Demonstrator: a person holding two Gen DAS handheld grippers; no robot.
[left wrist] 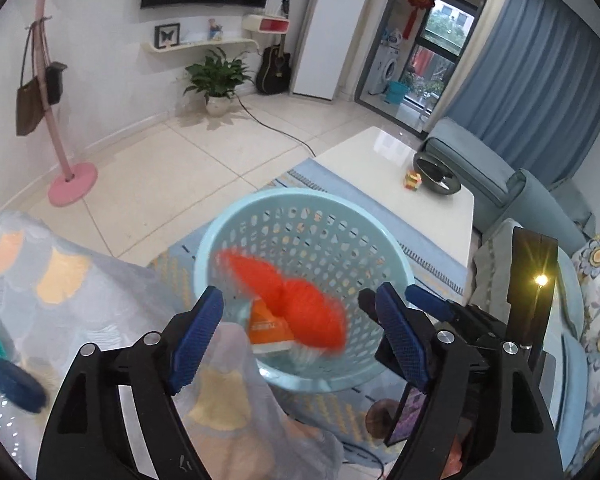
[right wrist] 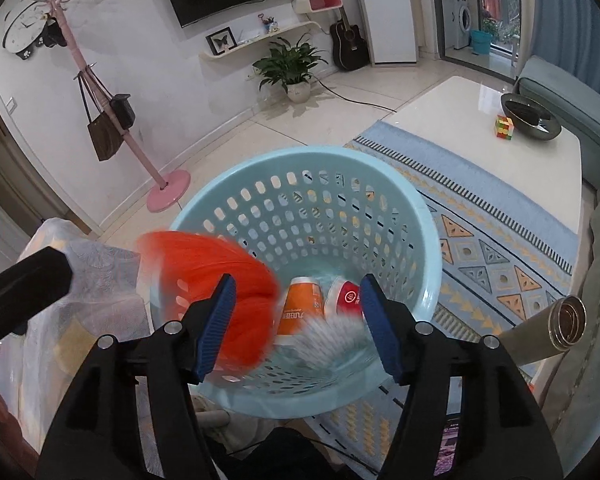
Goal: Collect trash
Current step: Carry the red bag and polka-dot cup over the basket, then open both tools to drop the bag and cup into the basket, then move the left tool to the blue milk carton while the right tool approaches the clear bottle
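While both claws hover over it, the round pale-blue perforated plastic basket (right wrist: 300, 216) sits on the patterned blue rug (right wrist: 500, 240). Orange-red blurred wrapper (right wrist: 208, 280), possibly a snack bag, is mid-air over the basket's near rim. Orange paper cup (right wrist: 302, 304) and red cup (right wrist: 346, 298) lie inside. Left gripper (left wrist: 300, 340) spread, empty; right gripper (right wrist: 298, 328) spread, empty.

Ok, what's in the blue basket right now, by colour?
Orange: 1, a cup lying in the basket.
Red and white: 1, a cup beside it.
Bright red-orange: 1, a blurred object over the rim, too smeared to identify.
Total: 3. Both tongs, left and right, are open and empty.
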